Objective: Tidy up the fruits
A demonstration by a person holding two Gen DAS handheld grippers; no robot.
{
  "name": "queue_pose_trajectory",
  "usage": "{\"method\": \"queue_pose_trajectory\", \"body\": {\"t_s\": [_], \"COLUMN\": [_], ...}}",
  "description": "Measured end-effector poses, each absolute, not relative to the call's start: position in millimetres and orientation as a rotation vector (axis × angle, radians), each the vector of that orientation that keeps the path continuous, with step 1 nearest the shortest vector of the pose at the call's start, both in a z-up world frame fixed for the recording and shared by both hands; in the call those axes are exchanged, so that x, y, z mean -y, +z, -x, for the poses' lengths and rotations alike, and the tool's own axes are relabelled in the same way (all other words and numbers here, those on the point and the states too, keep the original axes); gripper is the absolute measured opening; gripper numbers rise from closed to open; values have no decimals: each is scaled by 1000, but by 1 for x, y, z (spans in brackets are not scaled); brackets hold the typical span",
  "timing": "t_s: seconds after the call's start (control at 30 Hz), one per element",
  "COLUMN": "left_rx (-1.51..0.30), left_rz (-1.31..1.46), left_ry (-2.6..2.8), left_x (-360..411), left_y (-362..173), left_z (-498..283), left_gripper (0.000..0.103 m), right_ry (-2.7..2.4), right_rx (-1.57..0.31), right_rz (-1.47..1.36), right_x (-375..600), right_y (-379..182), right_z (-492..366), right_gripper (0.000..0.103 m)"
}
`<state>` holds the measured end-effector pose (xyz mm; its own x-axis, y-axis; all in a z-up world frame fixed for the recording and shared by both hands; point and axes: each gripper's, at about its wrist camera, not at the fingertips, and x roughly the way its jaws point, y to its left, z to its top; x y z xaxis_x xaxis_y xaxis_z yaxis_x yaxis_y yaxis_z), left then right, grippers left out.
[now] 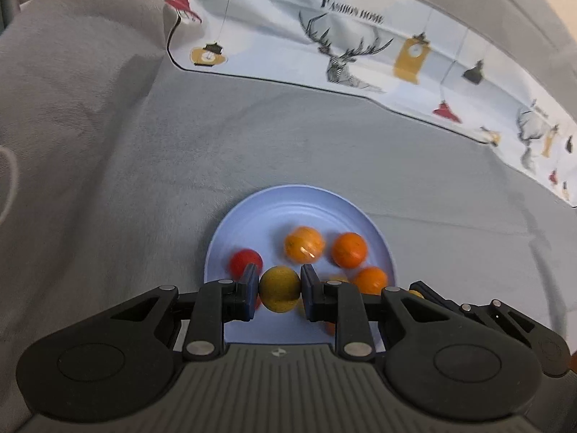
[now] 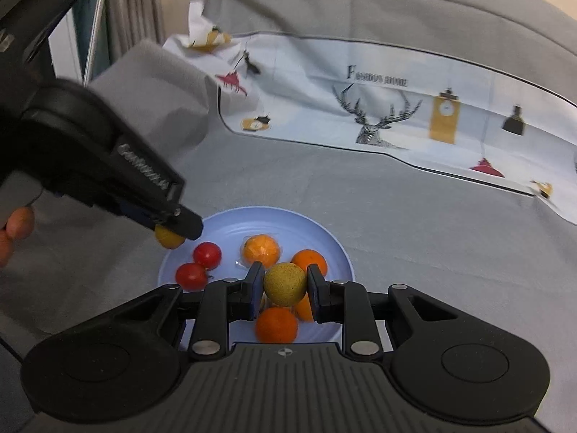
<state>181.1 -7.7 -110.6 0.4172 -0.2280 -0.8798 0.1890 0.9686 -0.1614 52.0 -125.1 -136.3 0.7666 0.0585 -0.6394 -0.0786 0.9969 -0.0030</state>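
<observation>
The left gripper (image 1: 280, 290) clamps one yellow fruit (image 1: 280, 289). The right gripper (image 2: 285, 285) clamps another yellow fruit (image 2: 285, 284), both above the blue plate (image 2: 324, 232).

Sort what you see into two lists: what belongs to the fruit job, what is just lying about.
Job: blue plate; yellow fruit in left gripper; yellow fruit in right gripper; oranges; red tomatoes.

Lying about: printed deer cloth; grey cover.
</observation>
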Motion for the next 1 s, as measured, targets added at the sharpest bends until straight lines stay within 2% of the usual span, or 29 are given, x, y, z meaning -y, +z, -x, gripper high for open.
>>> {"method": "queue_pose_trajectory", "body": {"t_s": [0.1,0.13,0.17,0.2,0.23,0.27,0.37,0.57,1.0], "left_rx": [-1130,-1133,-1138,-1140,-1133,-1106,-1100,-1078,-967], "left_rz": [4,-4,-18,-36,-50,-54,-84,-147,-182], "left_ry": [-252,-253,-259,-249,-226,-207,-222,-204,-165], "left_x": [13,13,15,15,15,13,11,6,-14], "left_y": [-126,-131,-136,-138,-139,-136,-126,-99,-37], "left_z": [-198,-203,-208,-210,-211,-209,-200,-149,-22], "left_gripper": [28,31,54,89,100,103,103,103,103], "right_ry": [79,77,79,87,100,103,88,54,-17], "right_rx": [-713,-718,-722,-728,-741,-761,-780,-785,-724], "right_rz": [42,46,49,49,52,61,55,28,-26], "right_x": [126,127,127,128,128,128,131,136,116], "right_y": [-151,-155,-158,-162,-165,-167,-165,-142,-90], "right_z": [-70,-76,-81,-87,-92,-97,-93,-45,71], "right_gripper": [27,27,27,29,44,59,76,90,97]}}
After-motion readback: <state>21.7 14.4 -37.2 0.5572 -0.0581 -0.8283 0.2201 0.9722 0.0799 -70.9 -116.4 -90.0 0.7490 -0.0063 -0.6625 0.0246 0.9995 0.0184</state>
